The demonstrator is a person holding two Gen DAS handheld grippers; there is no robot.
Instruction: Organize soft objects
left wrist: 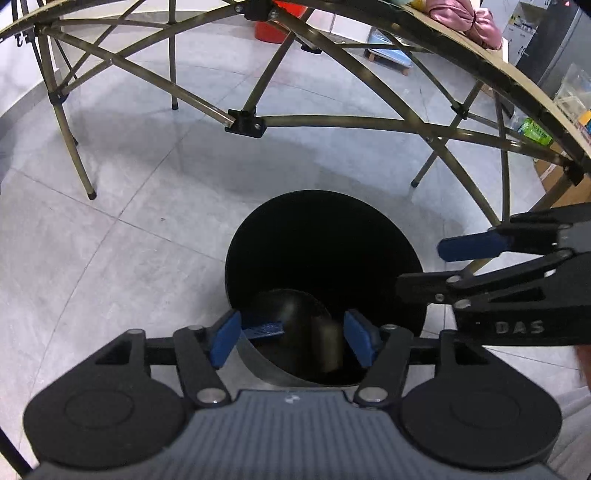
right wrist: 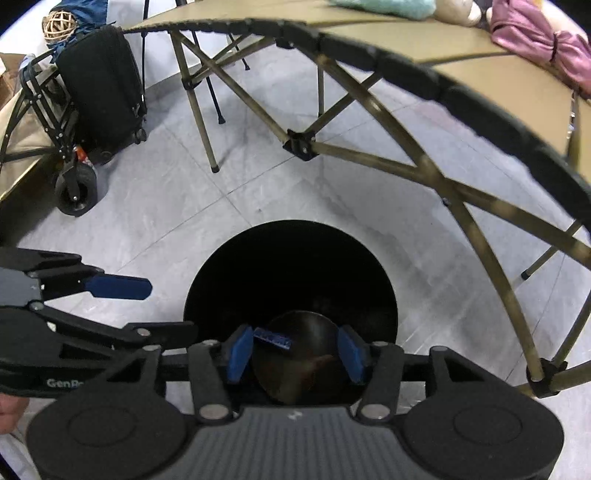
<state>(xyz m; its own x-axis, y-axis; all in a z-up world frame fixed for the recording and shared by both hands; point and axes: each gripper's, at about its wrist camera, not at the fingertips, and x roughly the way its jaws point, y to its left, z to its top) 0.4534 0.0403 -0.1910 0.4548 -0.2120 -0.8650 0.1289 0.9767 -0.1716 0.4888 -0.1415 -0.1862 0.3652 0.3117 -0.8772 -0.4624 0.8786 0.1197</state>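
Above the black bin (left wrist: 325, 258) on the floor, both grippers point steeply down with jaws apart and nothing between the pads. The left gripper (left wrist: 291, 338) and the right gripper (right wrist: 295, 352) hang side by side over the rim. The bin interior is too dark to tell what it contains. Remaining soft objects lie on the folding table (right wrist: 461, 48), well apart from both grippers: a pink bundle (right wrist: 543, 48), a teal plush (right wrist: 388, 5). By this judgement, sorting is unfinished.

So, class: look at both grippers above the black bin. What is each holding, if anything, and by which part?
Nothing is held. The left gripper and right gripper both stand open over the black bin, with no object between their pads.
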